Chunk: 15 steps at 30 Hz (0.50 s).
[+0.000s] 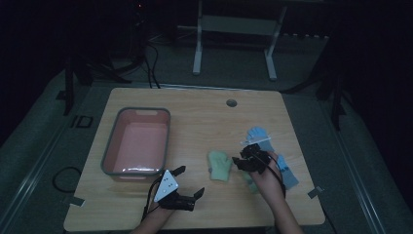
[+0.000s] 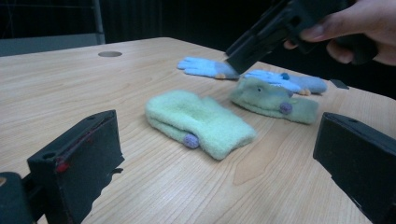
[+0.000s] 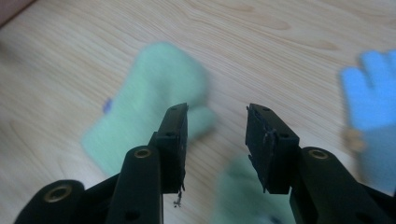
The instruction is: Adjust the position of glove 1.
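Observation:
Two pale green mittens lie on the wooden table. One green mitten (image 1: pixel 219 165) (image 2: pixel 201 123) (image 3: pixel 149 107) lies flat at the table's middle. The other green mitten (image 2: pixel 273 100) (image 3: pixel 243 196) sits just right of it, beneath my right hand. My right gripper (image 1: pixel 251 158) (image 3: pixel 217 126) hovers above the gap between them, open with nothing between its jaws. A blue glove (image 1: pixel 256 134) (image 2: pixel 203 66) (image 3: pixel 373 98) lies beyond, and a second blue glove (image 1: pixel 287 173) (image 2: pixel 285 80) beside the far mitten. My left gripper (image 1: pixel 189 182) (image 2: pixel 217 163) rests low near the front edge, open wide and facing the near mitten.
A pink basin (image 1: pixel 109 161) with a grey rim stands on the table's left half. A round cable hole (image 1: pixel 231 103) sits near the far edge. Bare wood stretches between the basin and the mittens. Another table's frame (image 1: pixel 234 44) stands behind in the dark.

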Available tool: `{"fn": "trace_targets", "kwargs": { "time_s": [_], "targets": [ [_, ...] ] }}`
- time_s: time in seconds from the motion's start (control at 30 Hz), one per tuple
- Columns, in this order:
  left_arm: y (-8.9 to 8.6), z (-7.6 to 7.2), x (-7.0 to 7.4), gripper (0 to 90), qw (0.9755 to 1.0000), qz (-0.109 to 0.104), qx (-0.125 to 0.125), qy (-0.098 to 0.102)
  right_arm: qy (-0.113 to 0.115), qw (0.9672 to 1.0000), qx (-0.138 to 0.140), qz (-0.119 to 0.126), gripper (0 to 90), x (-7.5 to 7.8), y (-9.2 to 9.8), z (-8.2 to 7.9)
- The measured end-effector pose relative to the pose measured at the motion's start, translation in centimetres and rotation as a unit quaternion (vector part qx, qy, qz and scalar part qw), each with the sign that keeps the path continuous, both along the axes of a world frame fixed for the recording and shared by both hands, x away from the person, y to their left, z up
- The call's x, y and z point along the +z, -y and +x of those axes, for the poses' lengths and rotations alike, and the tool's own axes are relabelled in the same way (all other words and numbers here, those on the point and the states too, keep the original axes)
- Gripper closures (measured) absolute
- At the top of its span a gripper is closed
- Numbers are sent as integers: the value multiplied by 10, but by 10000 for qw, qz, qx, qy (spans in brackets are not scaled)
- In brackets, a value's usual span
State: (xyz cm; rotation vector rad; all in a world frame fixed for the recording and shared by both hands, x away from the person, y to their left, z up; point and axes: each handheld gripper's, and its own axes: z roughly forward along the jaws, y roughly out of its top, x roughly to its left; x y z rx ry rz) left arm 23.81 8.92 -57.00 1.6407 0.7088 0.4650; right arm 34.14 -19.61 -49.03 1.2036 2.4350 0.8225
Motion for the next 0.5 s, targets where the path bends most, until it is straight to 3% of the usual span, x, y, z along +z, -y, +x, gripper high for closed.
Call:
{"fn": "trace_targets", "kwargs": {
  "time_s": [0.2,0.37,0.5],
  "targets": [
    [0,0,0,14,10000,-17,23,-21,9,9998,171,-121,630,2,32,-11],
    [0,0,0,14,10000,6,7,12,-146,9991,339,-207,648,-11,49,-18],
    [0,0,0,14,10000,11,15,15,-308,9989,332,-136,655,-23,59,-21]
  ]
}}
